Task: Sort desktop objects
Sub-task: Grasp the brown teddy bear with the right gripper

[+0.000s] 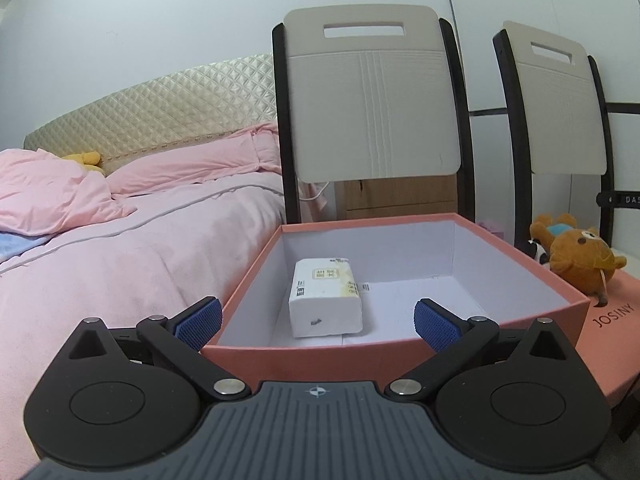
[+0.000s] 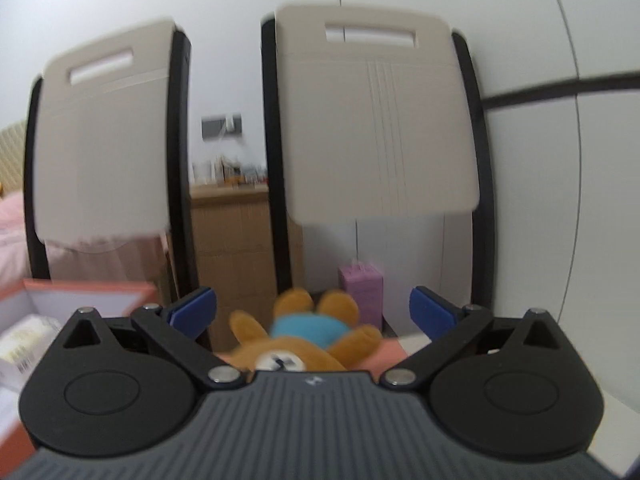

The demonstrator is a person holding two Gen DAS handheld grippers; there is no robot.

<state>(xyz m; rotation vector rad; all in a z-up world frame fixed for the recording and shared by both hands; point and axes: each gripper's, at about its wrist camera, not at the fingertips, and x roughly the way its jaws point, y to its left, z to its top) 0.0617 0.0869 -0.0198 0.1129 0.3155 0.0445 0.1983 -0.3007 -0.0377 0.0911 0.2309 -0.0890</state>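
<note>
Hovering wide open and empty over the teddy bear [image 2: 304, 336] with the right claw [image 2: 313, 312], left claw [image 1: 316, 322] likewise gaping above the tissue pack [image 1: 326, 298], risking pinching only loose plush.

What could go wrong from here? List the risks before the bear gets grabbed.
1. The brown plush teddy bear lies low between the open right gripper fingers, partly hidden under the gripper body, so closing may catch only a limb.
2. The bear rests on the pink lid outside the open pink cardboard box; a loose hold could drop it outside.
3. The white tissue pack already fills part of the box floor.
</note>
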